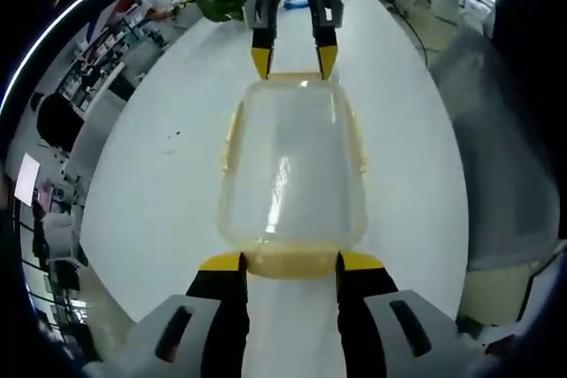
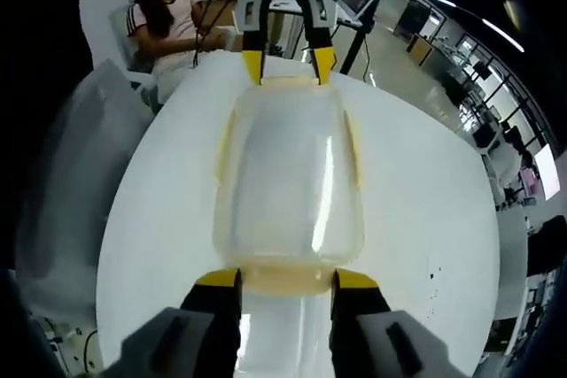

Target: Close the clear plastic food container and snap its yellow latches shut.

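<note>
Both tongs (left (image 1: 290, 261), right (image 2: 286, 278)) flank the container (image 1: 292, 170) on a white table (image 1: 159, 192).

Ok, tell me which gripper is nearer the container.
Neither: left gripper and right gripper each straddle a yellow end latch of the container, at opposite short ends, facing each other.

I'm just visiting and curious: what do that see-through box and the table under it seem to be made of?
The container looks like clear, glossy plastic: the table shows through it and light streaks glint on its lid. Its latches seem translucent yellow plastic. The table looks smooth, matte white, probably laminate; the pictures cannot confirm that.
</note>
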The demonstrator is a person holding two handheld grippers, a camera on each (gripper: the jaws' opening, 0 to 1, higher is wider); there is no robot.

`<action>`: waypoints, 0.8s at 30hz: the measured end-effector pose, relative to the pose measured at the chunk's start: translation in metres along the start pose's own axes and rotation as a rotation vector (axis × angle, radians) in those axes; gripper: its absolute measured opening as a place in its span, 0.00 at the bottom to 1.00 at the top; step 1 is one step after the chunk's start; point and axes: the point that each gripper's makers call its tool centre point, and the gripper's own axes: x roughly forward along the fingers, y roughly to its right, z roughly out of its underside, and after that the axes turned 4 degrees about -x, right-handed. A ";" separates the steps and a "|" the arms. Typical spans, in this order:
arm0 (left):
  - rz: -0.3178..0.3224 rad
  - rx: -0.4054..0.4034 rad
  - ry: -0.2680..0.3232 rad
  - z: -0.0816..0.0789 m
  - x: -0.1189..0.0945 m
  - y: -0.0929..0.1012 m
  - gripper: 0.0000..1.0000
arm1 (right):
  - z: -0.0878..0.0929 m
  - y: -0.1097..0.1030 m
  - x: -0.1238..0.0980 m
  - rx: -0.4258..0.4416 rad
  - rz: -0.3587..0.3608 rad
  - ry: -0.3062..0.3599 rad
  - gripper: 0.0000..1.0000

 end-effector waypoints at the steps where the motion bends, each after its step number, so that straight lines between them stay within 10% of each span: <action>1: -0.001 0.004 0.001 -0.001 0.001 0.001 0.35 | 0.002 -0.001 0.000 0.000 -0.002 -0.001 0.36; 24: -0.012 0.001 -0.004 -0.033 0.022 0.007 0.35 | 0.039 -0.007 -0.010 -0.009 -0.003 0.003 0.36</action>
